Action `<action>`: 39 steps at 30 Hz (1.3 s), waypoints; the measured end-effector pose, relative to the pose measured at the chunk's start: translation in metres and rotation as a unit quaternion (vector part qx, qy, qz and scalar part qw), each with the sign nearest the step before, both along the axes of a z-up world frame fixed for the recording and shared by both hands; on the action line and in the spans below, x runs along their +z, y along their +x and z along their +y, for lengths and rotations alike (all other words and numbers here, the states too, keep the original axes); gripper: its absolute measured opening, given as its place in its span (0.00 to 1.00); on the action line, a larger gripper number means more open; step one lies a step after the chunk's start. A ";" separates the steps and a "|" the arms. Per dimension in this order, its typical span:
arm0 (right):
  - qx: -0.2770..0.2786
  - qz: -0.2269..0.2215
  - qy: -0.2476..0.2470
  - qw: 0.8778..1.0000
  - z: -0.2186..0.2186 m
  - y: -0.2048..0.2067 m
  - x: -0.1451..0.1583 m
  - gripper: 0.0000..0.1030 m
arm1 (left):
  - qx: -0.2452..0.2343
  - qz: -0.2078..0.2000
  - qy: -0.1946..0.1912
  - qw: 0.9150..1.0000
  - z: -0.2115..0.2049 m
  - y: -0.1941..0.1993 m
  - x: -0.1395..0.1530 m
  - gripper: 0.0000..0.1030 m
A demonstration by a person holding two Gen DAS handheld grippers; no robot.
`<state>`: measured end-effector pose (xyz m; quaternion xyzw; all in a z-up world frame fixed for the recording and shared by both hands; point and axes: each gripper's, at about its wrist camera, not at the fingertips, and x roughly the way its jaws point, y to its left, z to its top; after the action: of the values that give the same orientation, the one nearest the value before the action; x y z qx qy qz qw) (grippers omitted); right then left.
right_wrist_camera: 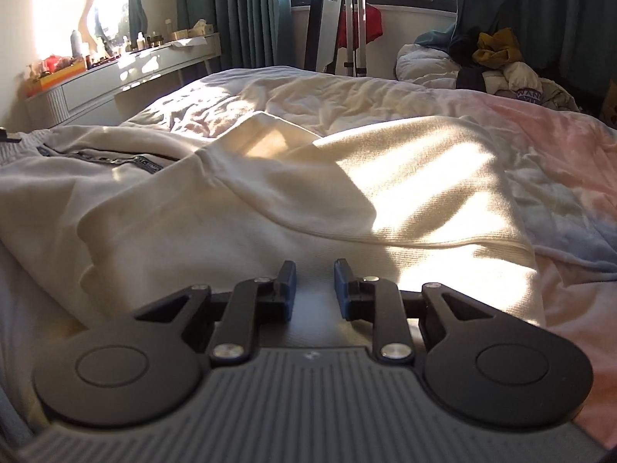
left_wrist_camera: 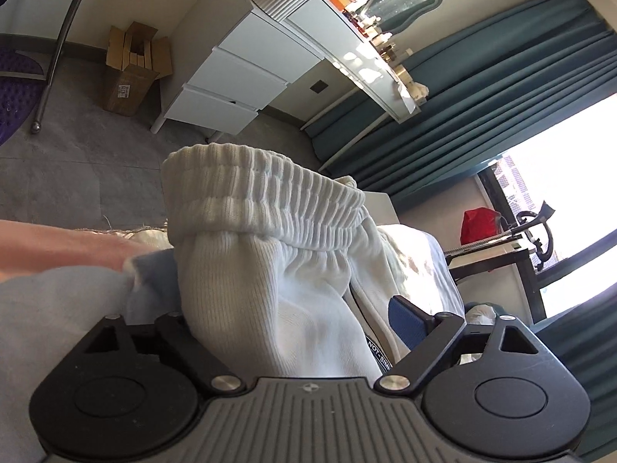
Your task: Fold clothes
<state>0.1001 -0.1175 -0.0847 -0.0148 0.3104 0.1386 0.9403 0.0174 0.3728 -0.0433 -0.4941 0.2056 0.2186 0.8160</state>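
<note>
Barely begun, by the look of it. No finished fold anywhere in the cream ribbed-knit jogging trousers with the black lettered side stripe: spread loose and rumpled over the near side of the bed with the pastel pink-and-blue cover, one layer thrown slantwise over another.

At the bed's edge, seen from the left wrist, the gathered elastic waistband bunched and standing up between the fingers of the left gripper. Jaws set wide with thick cloth filling the gap; one blue pad hard against the fabric, the other buried behind it, so cannot tell whether truly clenched or merely straddling. A bare forearm just beside, towards the bed's edge.

Over the middle of the garment on the bed, the right gripper released and empty: pads drawn close yet apart, nothing pinched, only cloth below.

Left to do, as a judgement: secure the waistband, straighten the legs one on the other, smooth, then fold over. Beyond the bed, a heap of further clothes, presumably waiting too.
</note>
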 end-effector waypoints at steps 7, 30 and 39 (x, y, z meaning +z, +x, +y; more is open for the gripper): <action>-0.010 0.010 0.025 1.000 -0.006 -0.001 0.008 0.24 | -0.018 -0.005 0.082 0.996 -0.009 0.011 0.033 0.18; -0.199 -0.061 0.236 0.949 -0.176 -0.039 0.079 0.26 | -0.261 -0.160 0.336 0.891 -0.366 0.075 0.193 0.11; -0.212 -0.034 0.301 0.929 -0.214 -0.033 0.068 0.26 | -0.456 -0.102 0.426 0.775 -0.498 0.073 0.076 0.11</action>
<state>0.0672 -0.3319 -0.0168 0.3299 0.2176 0.0223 0.9183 0.0905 -0.1250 0.0323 0.0369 0.2085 -0.1652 0.9633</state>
